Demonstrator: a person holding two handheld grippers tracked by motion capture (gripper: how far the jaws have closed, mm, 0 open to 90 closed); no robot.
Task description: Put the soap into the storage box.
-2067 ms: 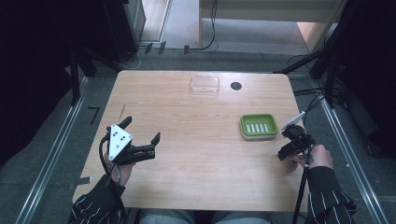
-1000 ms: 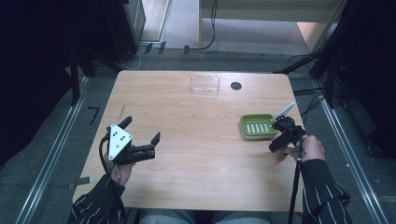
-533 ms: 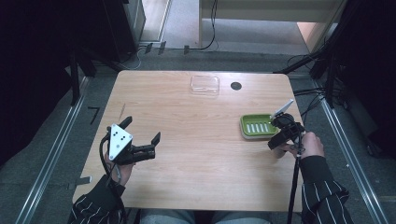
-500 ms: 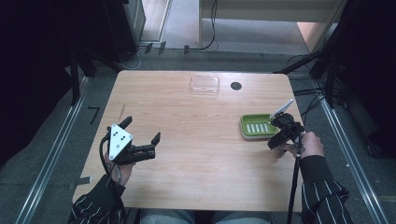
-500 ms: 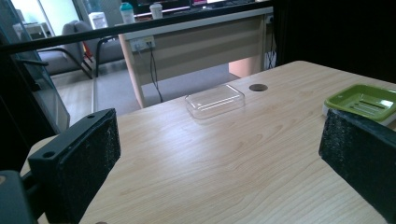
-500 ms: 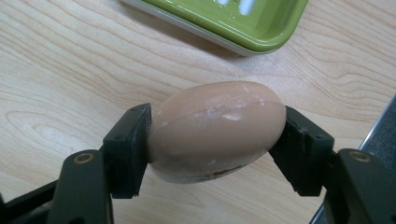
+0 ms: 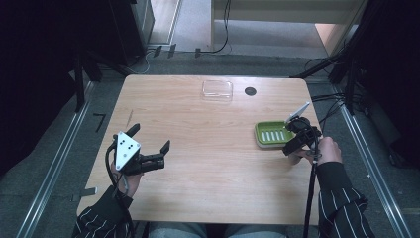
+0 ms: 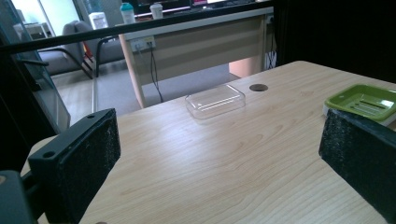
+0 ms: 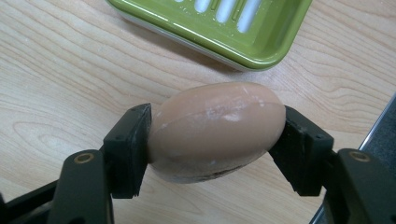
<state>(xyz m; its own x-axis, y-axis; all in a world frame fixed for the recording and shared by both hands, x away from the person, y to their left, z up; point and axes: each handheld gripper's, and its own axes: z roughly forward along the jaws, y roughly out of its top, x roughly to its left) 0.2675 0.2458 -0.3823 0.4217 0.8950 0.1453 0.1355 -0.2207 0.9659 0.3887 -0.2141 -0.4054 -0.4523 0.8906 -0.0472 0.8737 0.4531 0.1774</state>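
The right gripper (image 9: 217, 135) is clamping a beige soap bar (image 9: 217, 130) between both jaws, just beside the green soap dish (image 9: 233, 42); the left gripper (image 7: 148, 161) is hovering open above the table (image 7: 208, 163)

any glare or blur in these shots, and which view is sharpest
Right gripper view: sharpest, crisp on the tan oval soap bar. Left gripper view: glare streaks on the wooden table, bright washed-out background. High view: dark surroundings, the clear plastic lid faint.

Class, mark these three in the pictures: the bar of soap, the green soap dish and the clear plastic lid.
bar of soap (image 9: 217, 128), right gripper view, middle of its top face.
green soap dish (image 7: 271, 135), high view, slotted floor.
clear plastic lid (image 8: 215, 100), left gripper view, flat top.
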